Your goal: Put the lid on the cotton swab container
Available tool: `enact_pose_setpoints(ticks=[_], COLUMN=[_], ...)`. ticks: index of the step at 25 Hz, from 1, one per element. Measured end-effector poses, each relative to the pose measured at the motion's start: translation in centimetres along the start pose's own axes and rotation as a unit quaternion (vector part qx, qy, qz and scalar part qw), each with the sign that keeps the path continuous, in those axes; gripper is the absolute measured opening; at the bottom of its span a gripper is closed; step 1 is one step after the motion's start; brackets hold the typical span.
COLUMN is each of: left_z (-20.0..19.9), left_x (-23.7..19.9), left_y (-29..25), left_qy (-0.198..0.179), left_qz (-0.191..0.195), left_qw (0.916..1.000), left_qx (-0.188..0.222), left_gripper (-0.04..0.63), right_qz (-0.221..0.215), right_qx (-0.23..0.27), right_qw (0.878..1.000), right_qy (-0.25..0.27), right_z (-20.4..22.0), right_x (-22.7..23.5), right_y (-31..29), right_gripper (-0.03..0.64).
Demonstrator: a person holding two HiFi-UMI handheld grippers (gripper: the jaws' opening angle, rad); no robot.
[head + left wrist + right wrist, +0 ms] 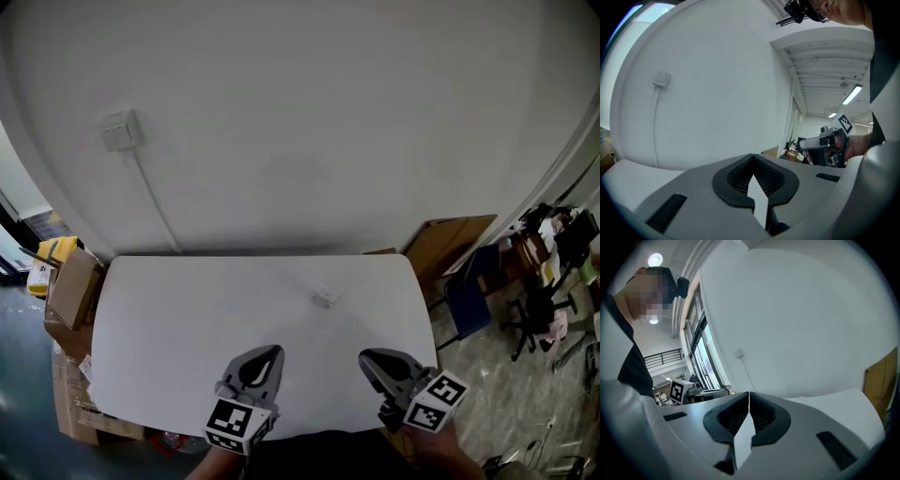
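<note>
Head view steeply down over table (169, 319); gripper views level, sharing wall (717, 93).

The left gripper (270, 354) is held at 7 o'clock in the head view and the right gripper (367, 358) at 5 o'clock. Both are pointed toward 12 o'clock, tilted slightly down. Their fingers (736, 180) are pressed together on nothing.

Even, soft daylight on my white surface (169, 319); ceiling lights (851, 94) glare, edges bow and darken everywhere.
</note>
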State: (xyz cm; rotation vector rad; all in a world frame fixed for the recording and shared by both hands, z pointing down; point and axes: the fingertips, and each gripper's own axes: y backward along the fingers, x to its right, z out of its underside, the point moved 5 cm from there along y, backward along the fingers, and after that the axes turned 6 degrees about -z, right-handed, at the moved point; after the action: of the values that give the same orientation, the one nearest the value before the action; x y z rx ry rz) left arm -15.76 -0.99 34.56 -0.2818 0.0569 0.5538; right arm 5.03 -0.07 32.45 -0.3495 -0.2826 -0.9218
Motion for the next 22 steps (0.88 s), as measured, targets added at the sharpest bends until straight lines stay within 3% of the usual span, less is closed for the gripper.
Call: enact_pose_setpoints(ticks=[7,15,22], left_z=[0.3,0.7,3.4], left_x=[0.2,0.4,0.5], left_y=[-3.7,-8.2,-12.6], left_qy=[-0.001,-0.007,-0.013], left_qz=[0.028,-0.002,-0.001], left_qw=[0.9994,0.9995,0.9974], left_qx=[-0.023,-0.03,-0.071], left_gripper=[0.003,0.003,0.006], right_qz=[0.017,-0.018,-0.032], right_qx=[-0.006,-0.032,-0.037], right_qw=[1.0,0.999,0.998], right_qy=[-0.026,-0.035,-0.037], right_z=[0.1,0.4,0.7], right_x=[2.9,7.9,12.5], right_y=[-0.4,-2.2,-4.3], right_gripper=[0.017,0.017,0.017])
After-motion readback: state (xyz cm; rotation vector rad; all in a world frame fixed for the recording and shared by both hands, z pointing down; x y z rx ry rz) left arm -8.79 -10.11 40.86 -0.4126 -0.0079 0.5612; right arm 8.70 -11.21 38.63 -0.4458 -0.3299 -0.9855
